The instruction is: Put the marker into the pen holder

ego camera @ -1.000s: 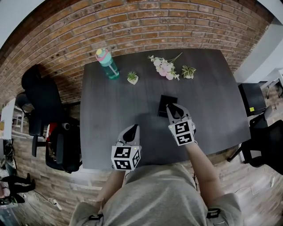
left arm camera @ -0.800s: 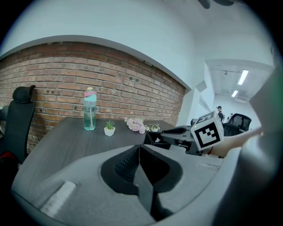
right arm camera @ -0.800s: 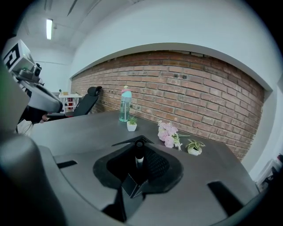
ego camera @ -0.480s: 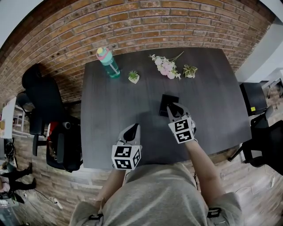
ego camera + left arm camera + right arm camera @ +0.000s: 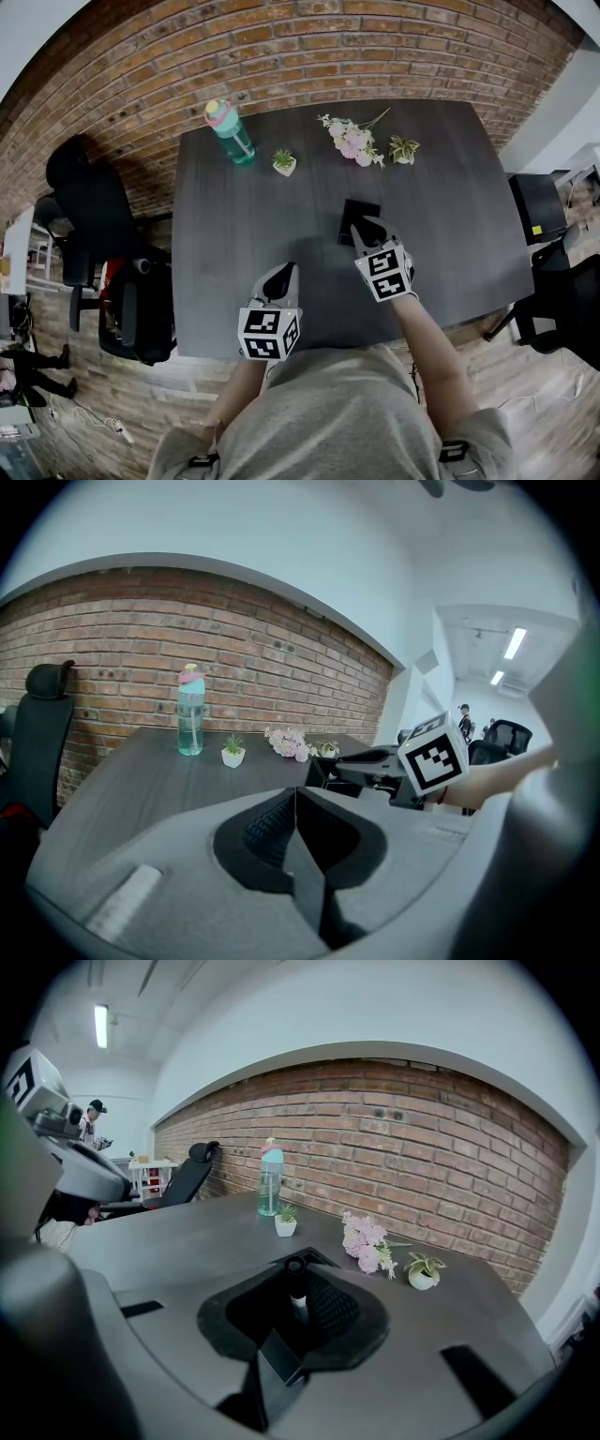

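A black square pen holder (image 5: pixel 357 217) stands mid-table, right of centre. My right gripper (image 5: pixel 368 226) hovers at its near edge, shut on a marker. In the right gripper view (image 5: pixel 296 1303) the marker (image 5: pixel 297 1283) stands upright between the jaws, black cap on top, white barrel below, with the pen holder's rim (image 5: pixel 320 1259) just behind it. My left gripper (image 5: pixel 284 273) rests near the table's front edge, jaws shut and empty. In the left gripper view (image 5: pixel 295 801) the right gripper (image 5: pixel 349 758) reaches over the pen holder (image 5: pixel 315 772).
Along the far side of the dark table (image 5: pixel 234 225) stand a teal bottle (image 5: pixel 228 132), a small potted plant (image 5: pixel 282 163), pink flowers (image 5: pixel 350 142) and another small plant (image 5: pixel 402 151). Black office chairs (image 5: pixel 89 216) sit left and right of the table, against a brick wall (image 5: pixel 281 47).
My right gripper has edged slightly forward toward the pen holder with the marker. The left gripper has stayed in place.
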### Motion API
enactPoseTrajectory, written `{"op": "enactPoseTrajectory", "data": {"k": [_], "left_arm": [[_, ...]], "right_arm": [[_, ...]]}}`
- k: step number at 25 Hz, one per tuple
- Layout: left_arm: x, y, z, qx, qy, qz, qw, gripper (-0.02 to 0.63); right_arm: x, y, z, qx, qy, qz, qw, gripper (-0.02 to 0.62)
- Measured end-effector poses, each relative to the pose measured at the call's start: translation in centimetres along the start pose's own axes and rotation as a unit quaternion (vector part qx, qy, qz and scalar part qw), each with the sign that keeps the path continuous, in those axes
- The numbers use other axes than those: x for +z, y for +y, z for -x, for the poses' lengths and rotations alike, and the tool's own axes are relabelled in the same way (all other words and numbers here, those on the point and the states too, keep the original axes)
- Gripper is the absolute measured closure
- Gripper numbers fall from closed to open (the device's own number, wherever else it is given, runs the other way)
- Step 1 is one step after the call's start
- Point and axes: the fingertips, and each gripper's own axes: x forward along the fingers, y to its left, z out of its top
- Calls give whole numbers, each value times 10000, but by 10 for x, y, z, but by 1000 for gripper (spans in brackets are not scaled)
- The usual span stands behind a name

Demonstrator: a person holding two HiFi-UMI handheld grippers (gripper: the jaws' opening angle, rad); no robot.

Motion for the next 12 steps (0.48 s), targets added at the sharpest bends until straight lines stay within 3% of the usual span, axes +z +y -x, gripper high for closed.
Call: {"op": "enactPoseTrajectory", "data": {"k": [12], "left_arm": [[-2, 0, 6, -26, 4, -9, 10000, 588]], "right_arm": [[-2, 4, 0, 156, 56, -404, 9990, 523]]}}
